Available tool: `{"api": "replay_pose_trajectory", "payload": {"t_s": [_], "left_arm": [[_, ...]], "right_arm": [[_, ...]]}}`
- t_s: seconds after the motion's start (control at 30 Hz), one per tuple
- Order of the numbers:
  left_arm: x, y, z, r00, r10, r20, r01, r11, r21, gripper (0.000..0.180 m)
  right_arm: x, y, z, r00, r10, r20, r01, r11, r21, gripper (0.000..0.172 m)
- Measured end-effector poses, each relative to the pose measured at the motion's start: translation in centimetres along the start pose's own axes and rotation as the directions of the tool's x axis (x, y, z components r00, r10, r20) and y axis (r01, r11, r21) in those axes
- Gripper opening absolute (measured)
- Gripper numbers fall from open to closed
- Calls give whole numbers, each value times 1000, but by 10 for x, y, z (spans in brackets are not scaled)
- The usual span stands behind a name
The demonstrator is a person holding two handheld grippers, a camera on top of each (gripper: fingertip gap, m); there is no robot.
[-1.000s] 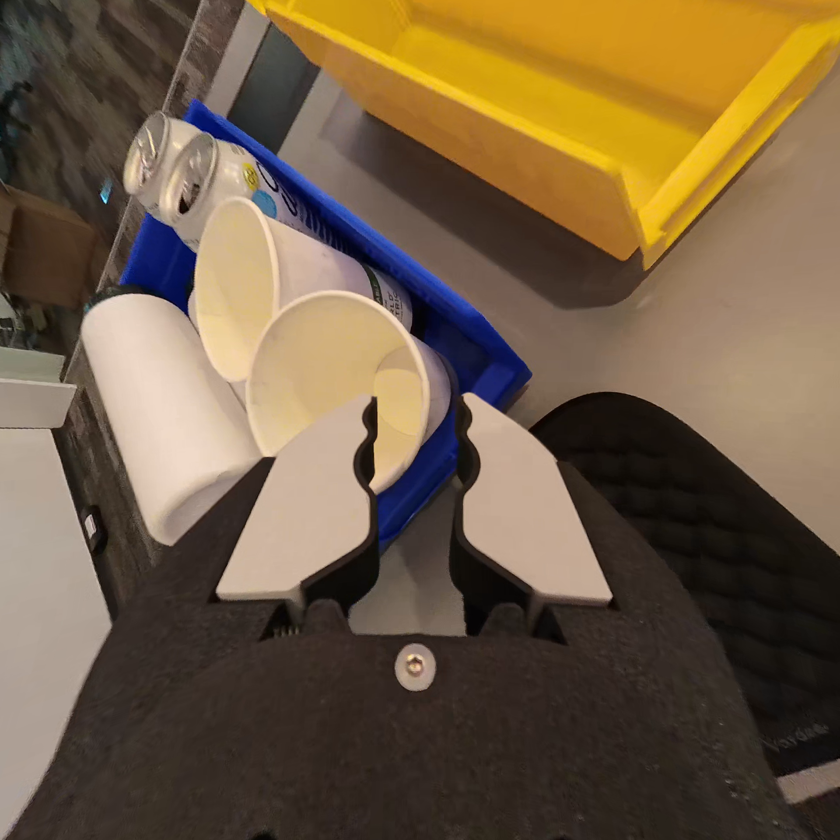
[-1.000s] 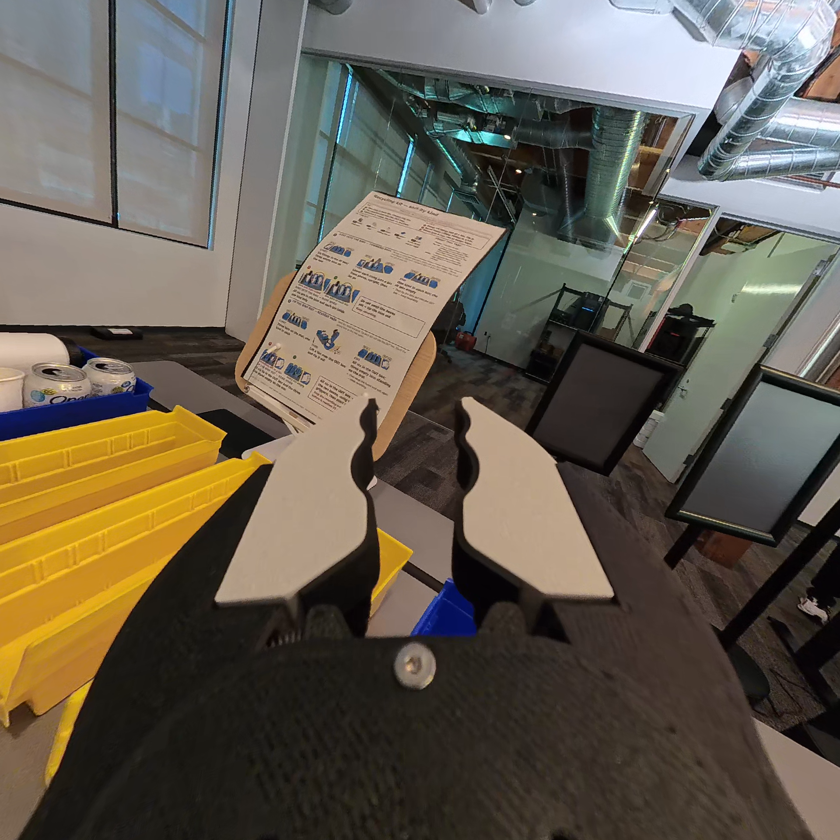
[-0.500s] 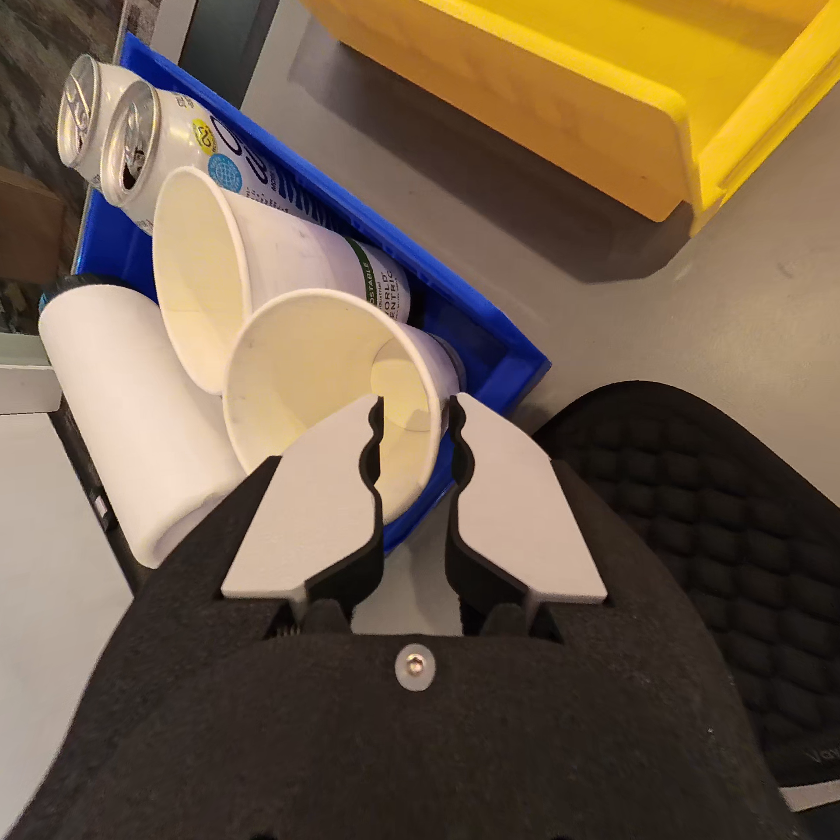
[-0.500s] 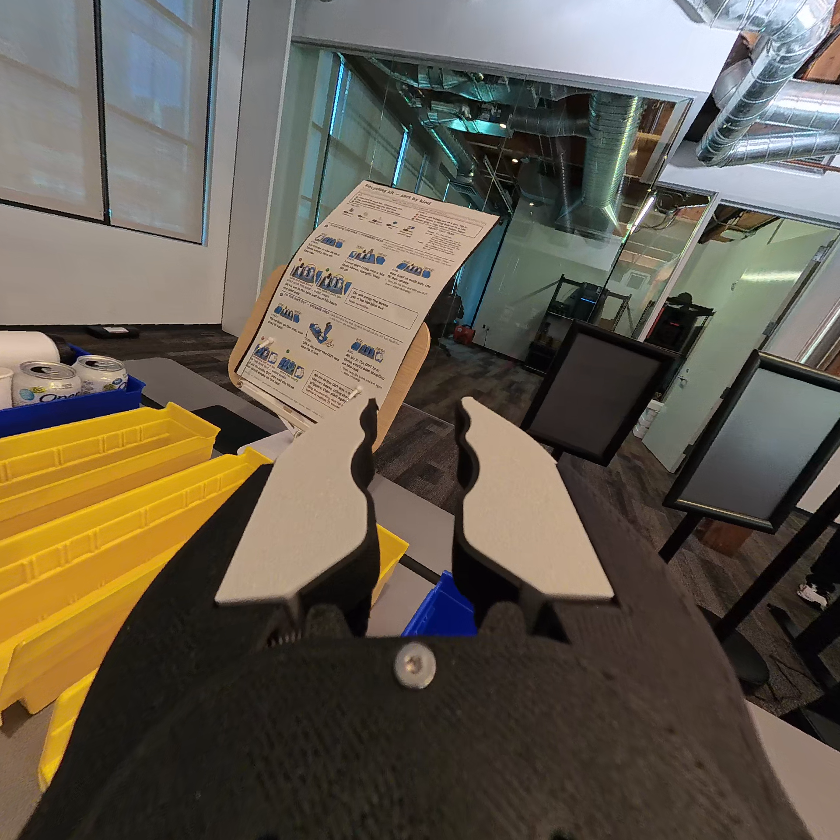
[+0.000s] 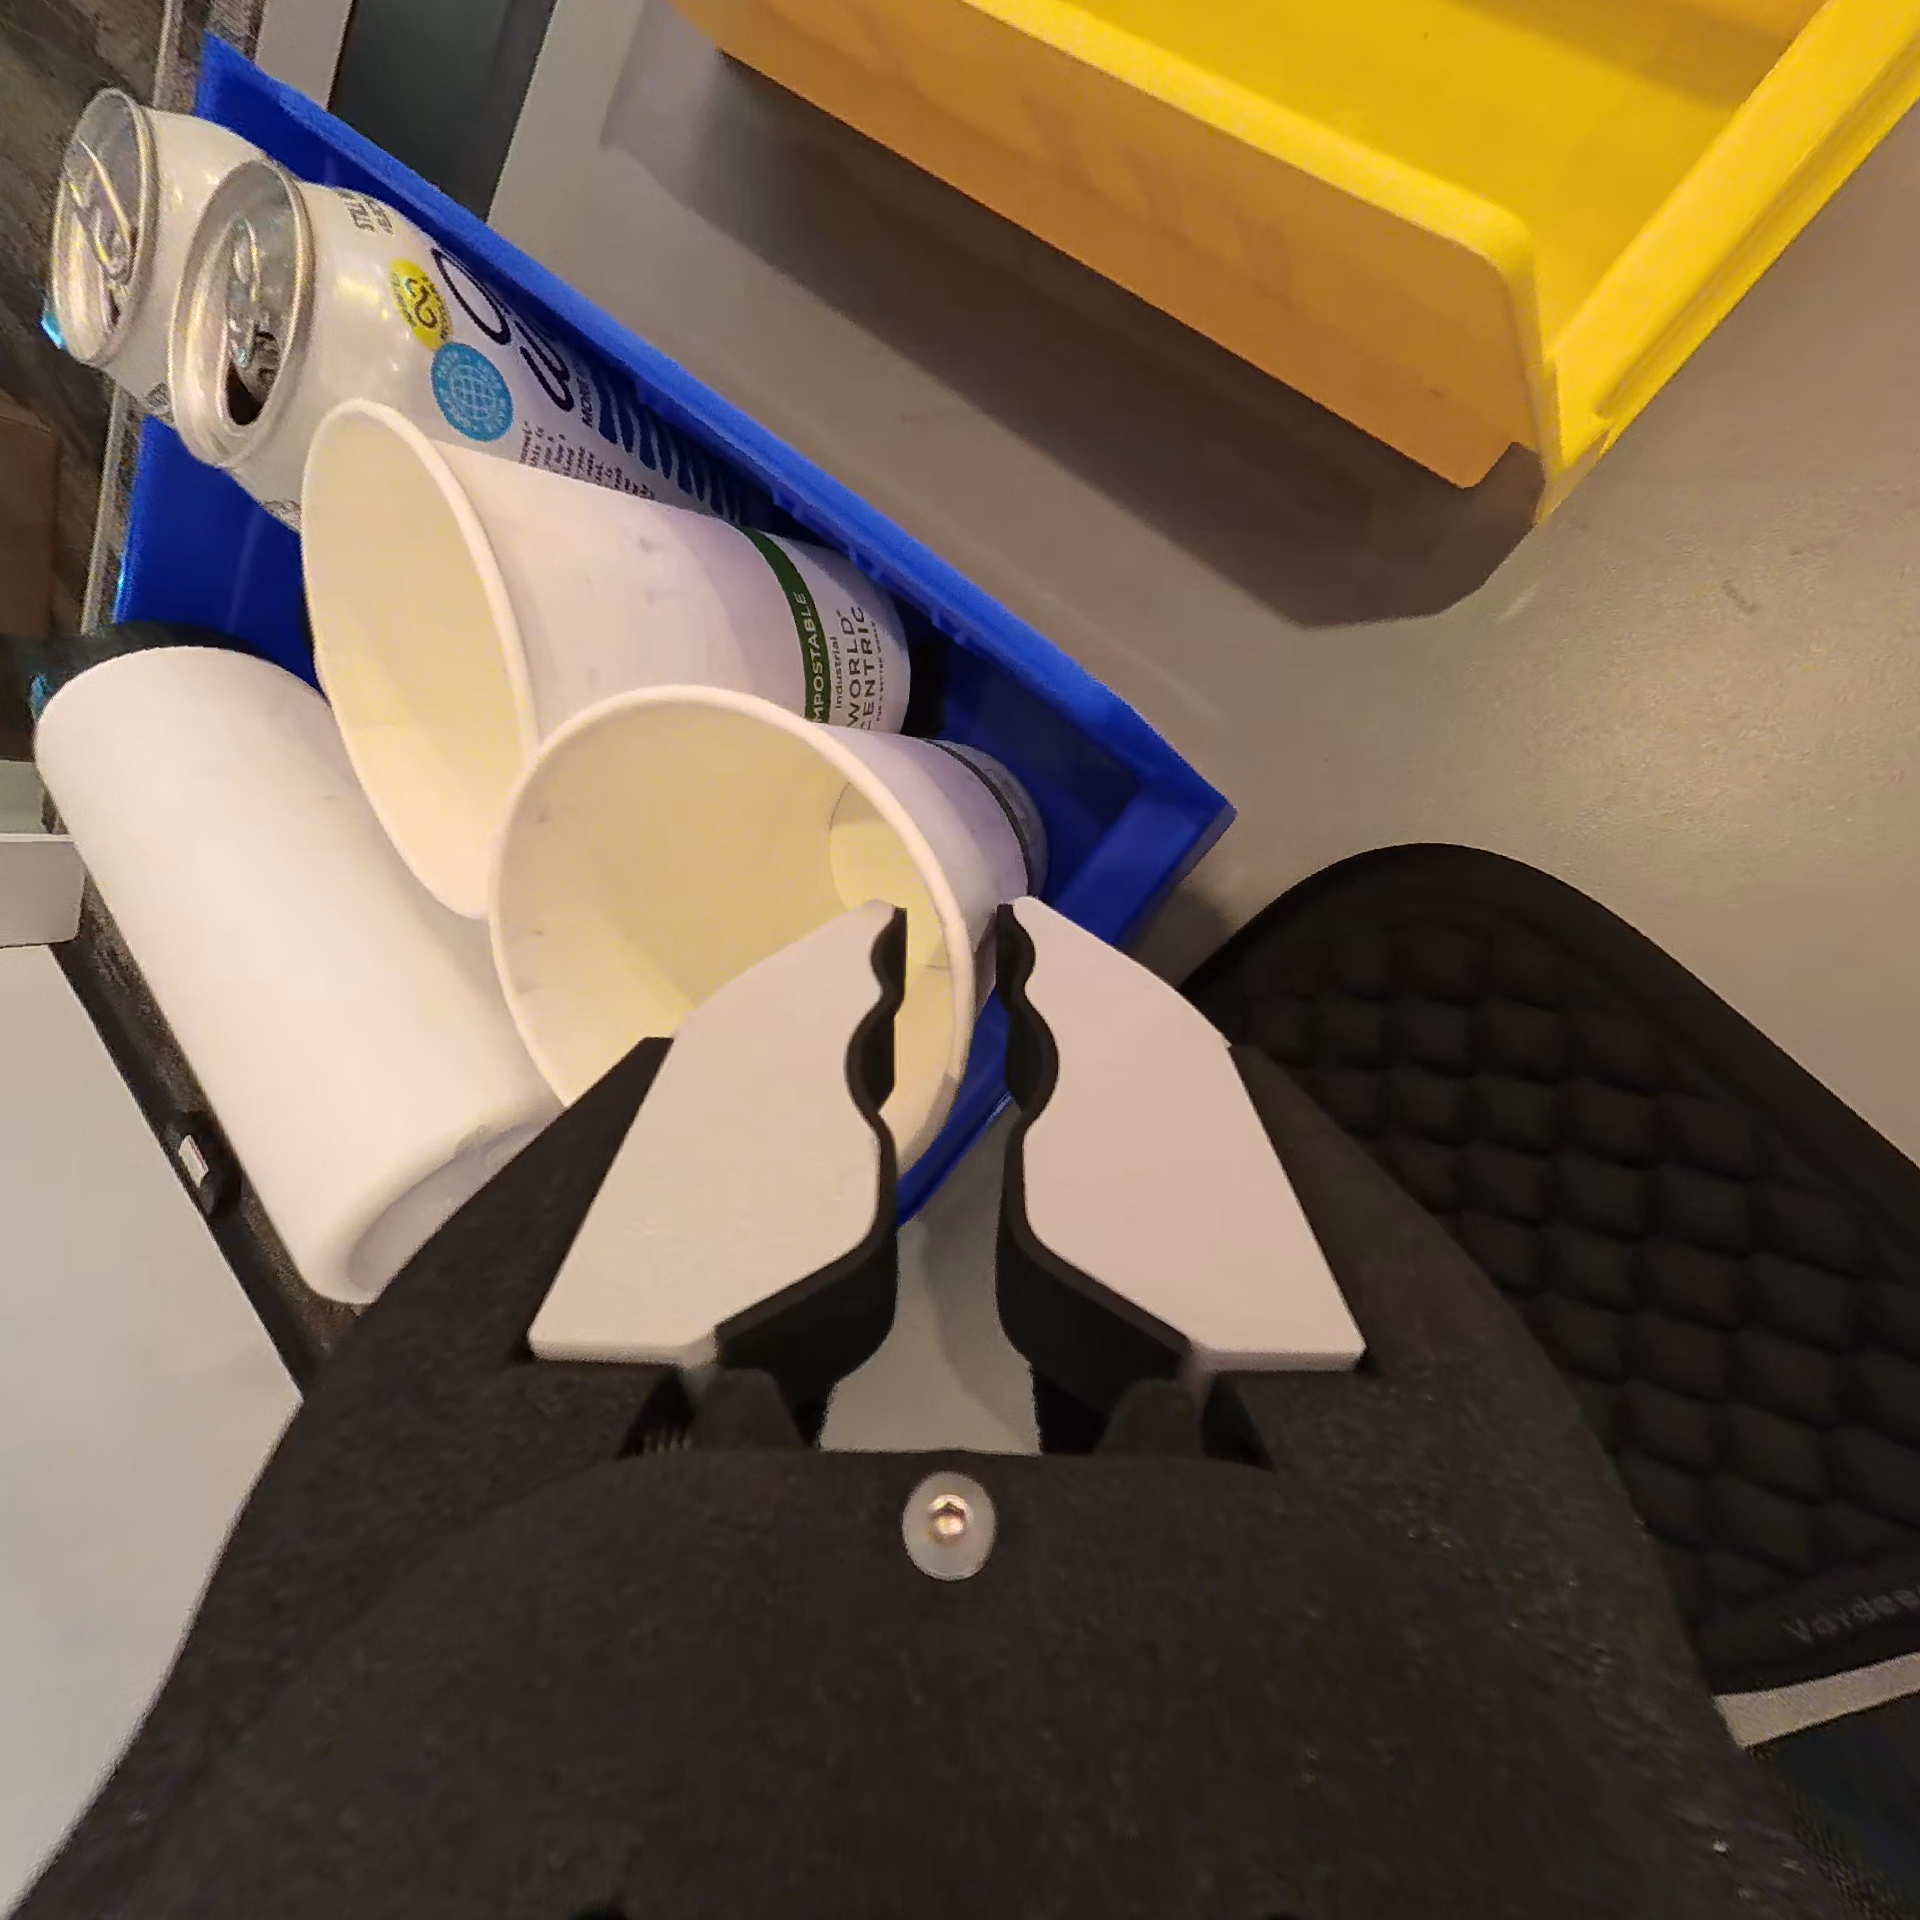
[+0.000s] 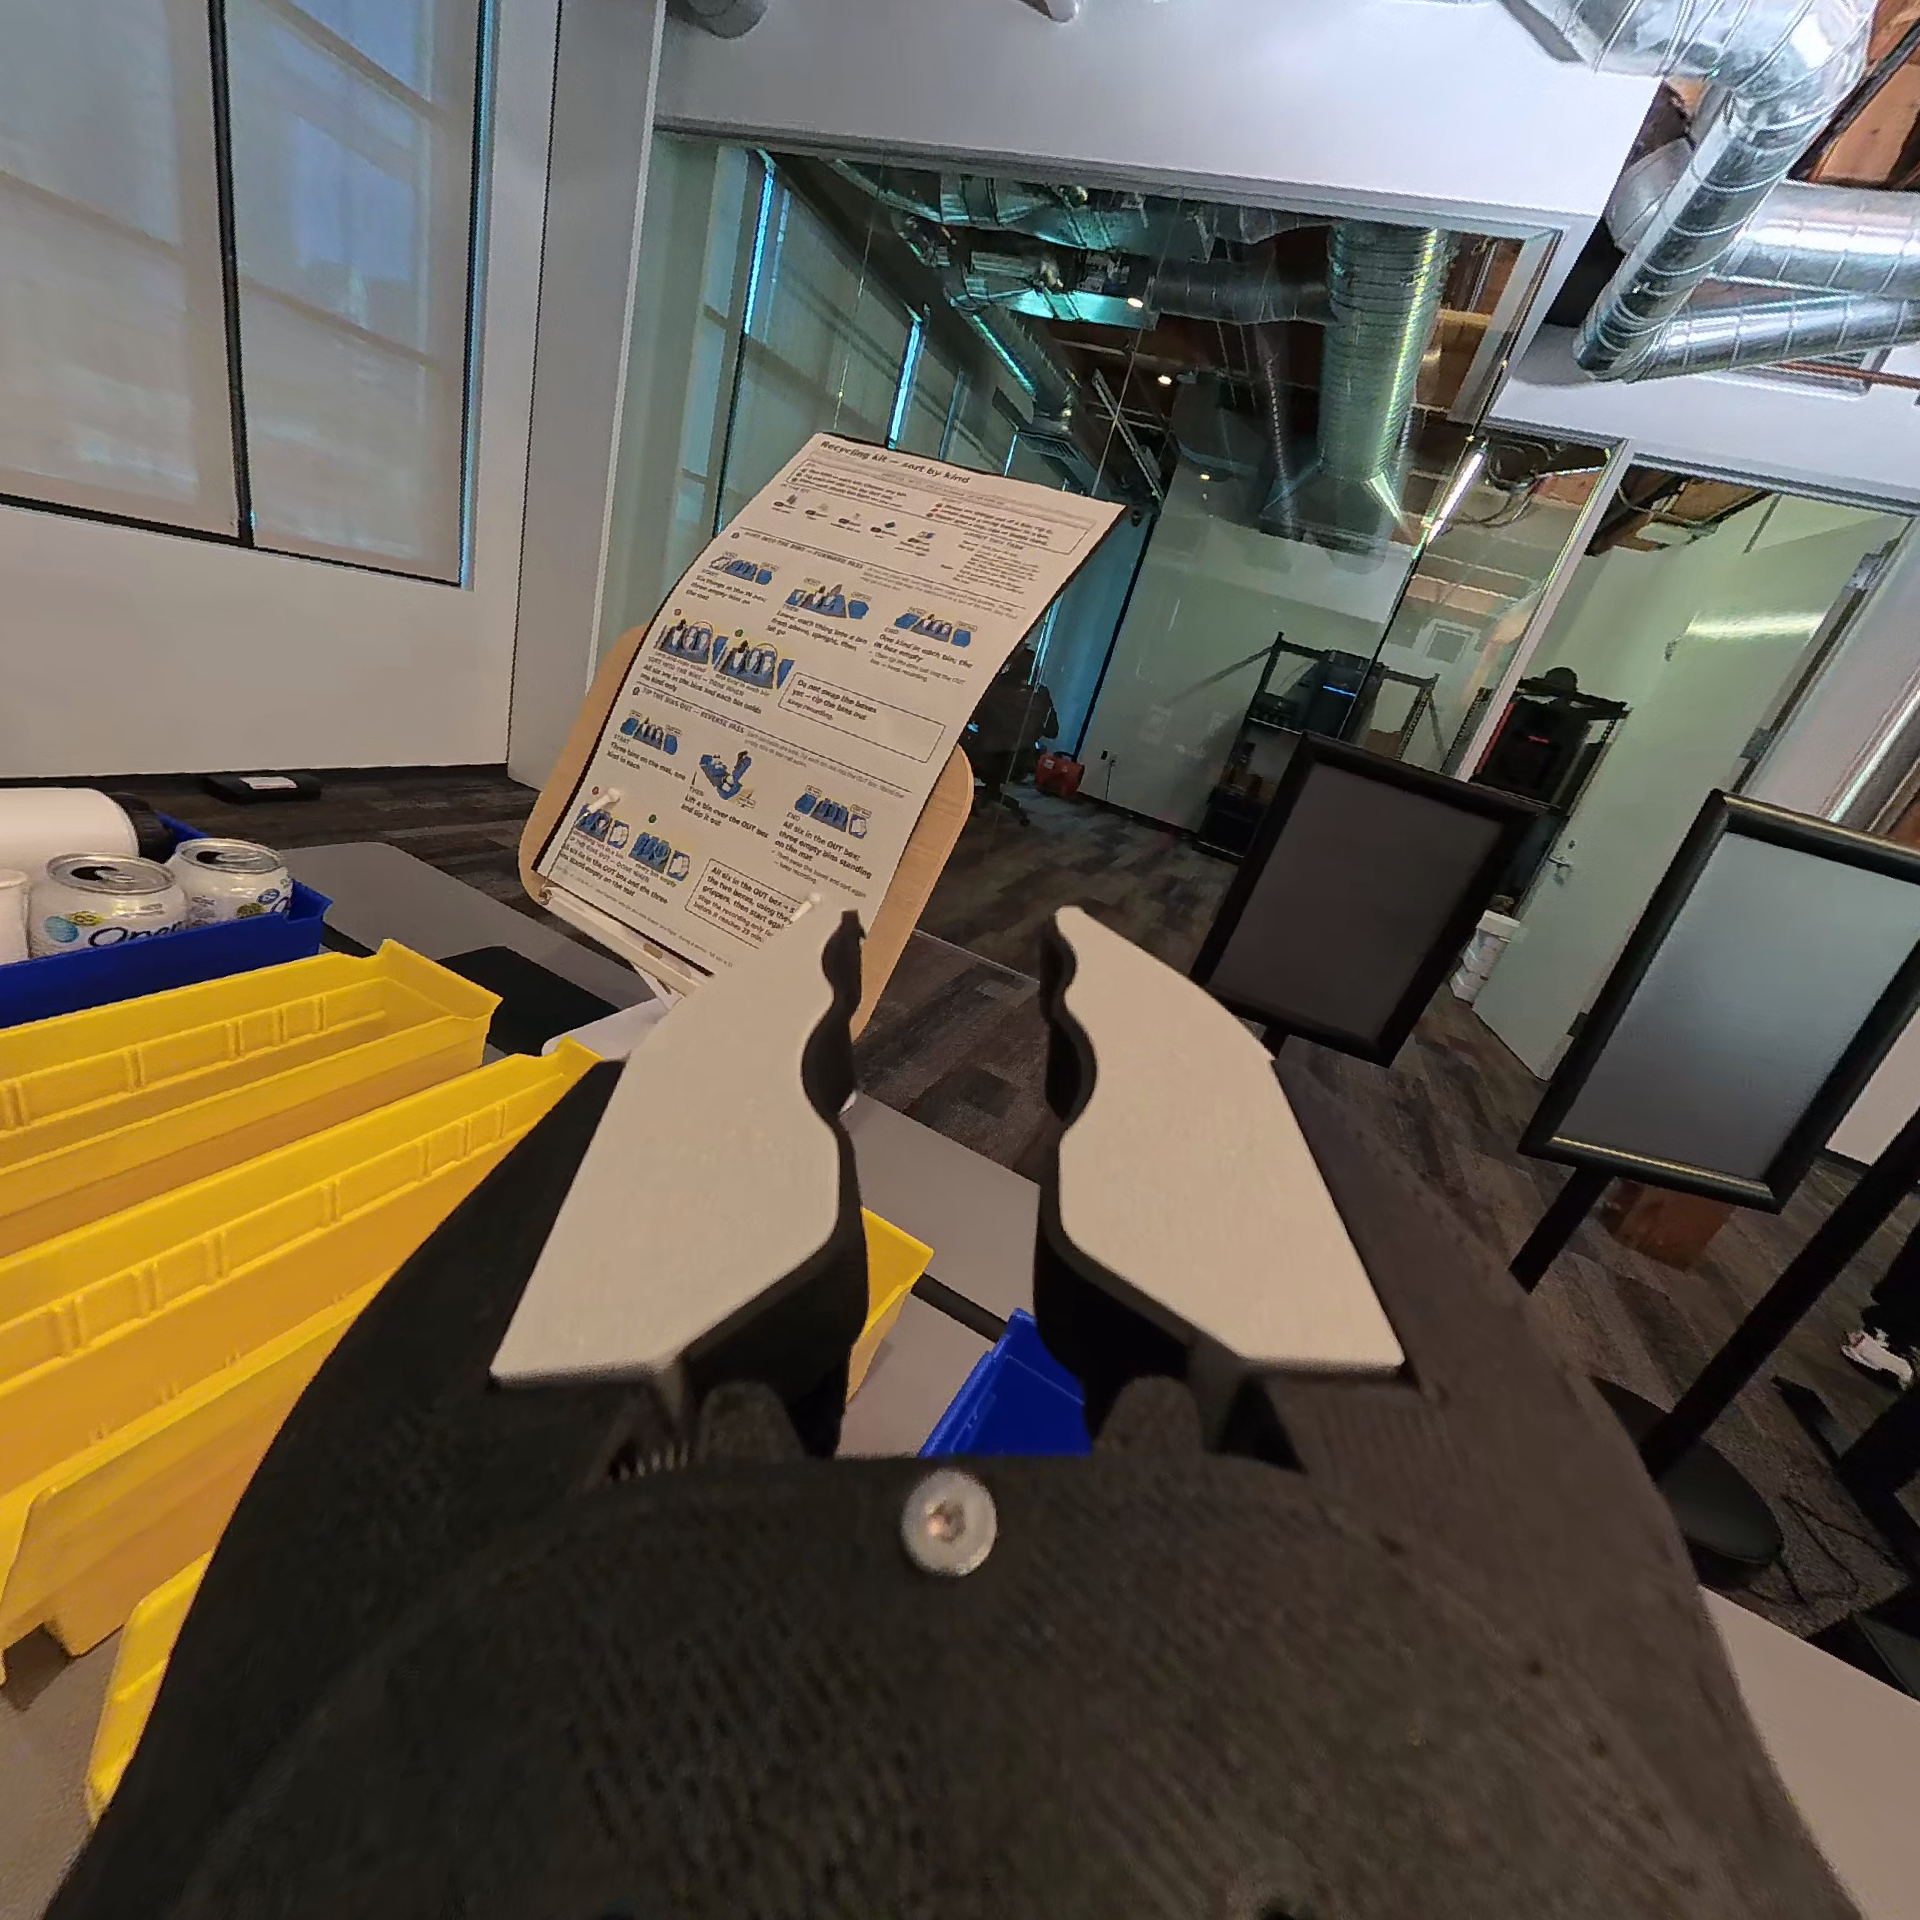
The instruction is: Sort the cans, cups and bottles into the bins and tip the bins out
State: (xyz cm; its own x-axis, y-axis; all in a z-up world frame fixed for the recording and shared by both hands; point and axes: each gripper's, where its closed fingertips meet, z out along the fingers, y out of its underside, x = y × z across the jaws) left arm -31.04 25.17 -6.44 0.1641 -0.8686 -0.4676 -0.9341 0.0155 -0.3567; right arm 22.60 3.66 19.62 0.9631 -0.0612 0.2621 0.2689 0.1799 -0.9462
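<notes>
While the left claw [image 5: 948, 920] straddles a paper cup [image 5: 727, 883] rim, the right claw [image 6: 951, 930] gapes empty.
A thin rim could crumple or slip when pinched.

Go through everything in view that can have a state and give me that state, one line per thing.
Left gripper: straddling the near cup's rim, jaws narrow, one finger inside; contact unclear.
Right gripper: open, empty, in the air.
Near paper cup: tilted, empty.
Far paper cup: tilted, empty.
Two cans: tabs opened.
Blue bin: loaded.
Yellow bins: empty where visible.
White bottle: beside the cups.
</notes>
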Motion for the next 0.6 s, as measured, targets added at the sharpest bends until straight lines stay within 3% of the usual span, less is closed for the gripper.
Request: {"api": "replay_pose_trajectory", "payload": {"t_s": [0.6], "left_arm": [[1, 1, -14, 1000, 9, -30, -10, 1000, -25, 6]], "right_arm": [[5, 9, 4, 1000, 13, 2, -13, 1000, -22, 34]]}}
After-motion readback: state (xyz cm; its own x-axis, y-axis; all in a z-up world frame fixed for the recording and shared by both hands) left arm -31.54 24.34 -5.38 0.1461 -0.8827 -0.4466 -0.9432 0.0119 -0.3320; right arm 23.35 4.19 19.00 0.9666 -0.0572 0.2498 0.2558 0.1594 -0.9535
